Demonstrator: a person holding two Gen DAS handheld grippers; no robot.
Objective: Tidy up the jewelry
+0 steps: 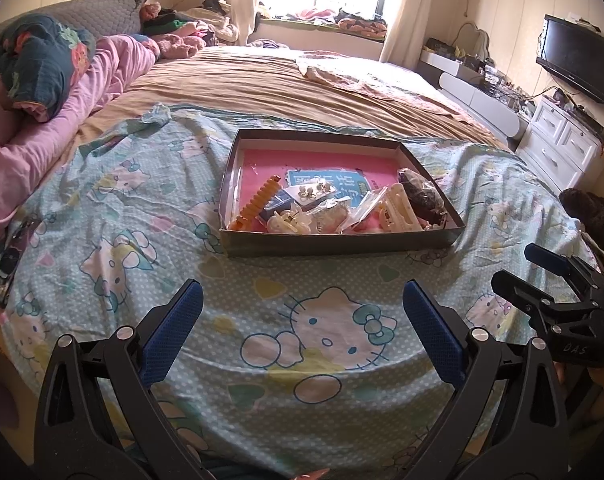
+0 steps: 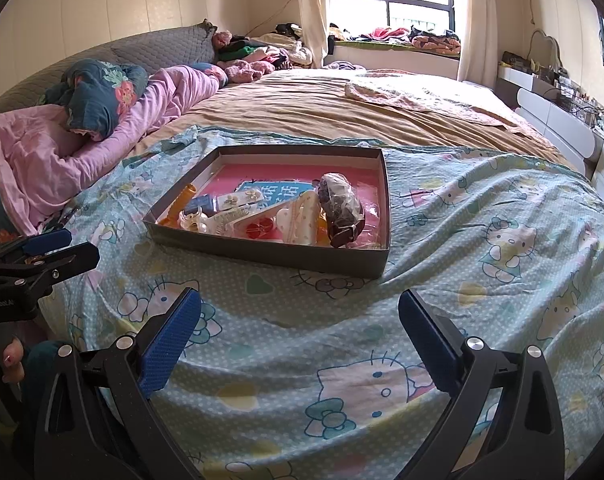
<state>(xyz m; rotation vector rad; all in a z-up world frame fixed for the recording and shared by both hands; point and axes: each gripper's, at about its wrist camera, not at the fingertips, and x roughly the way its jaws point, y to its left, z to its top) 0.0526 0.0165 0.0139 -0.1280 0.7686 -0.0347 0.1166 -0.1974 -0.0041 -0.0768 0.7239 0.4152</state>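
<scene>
From the left wrist view, the left gripper is held low over a cartoon-cat bedsheet, fingers spread wide and empty. Ahead, a shallow grey tray with a pink floor is seen on the sheet, hair clips and bagged jewelry piled at its near edge. The right gripper is seen at the right edge.

From the right wrist view, the right gripper is likewise spread and empty, short of the tray. An orange comb clip is seen at its left wall, a dark bagged piece toward the right.
</scene>
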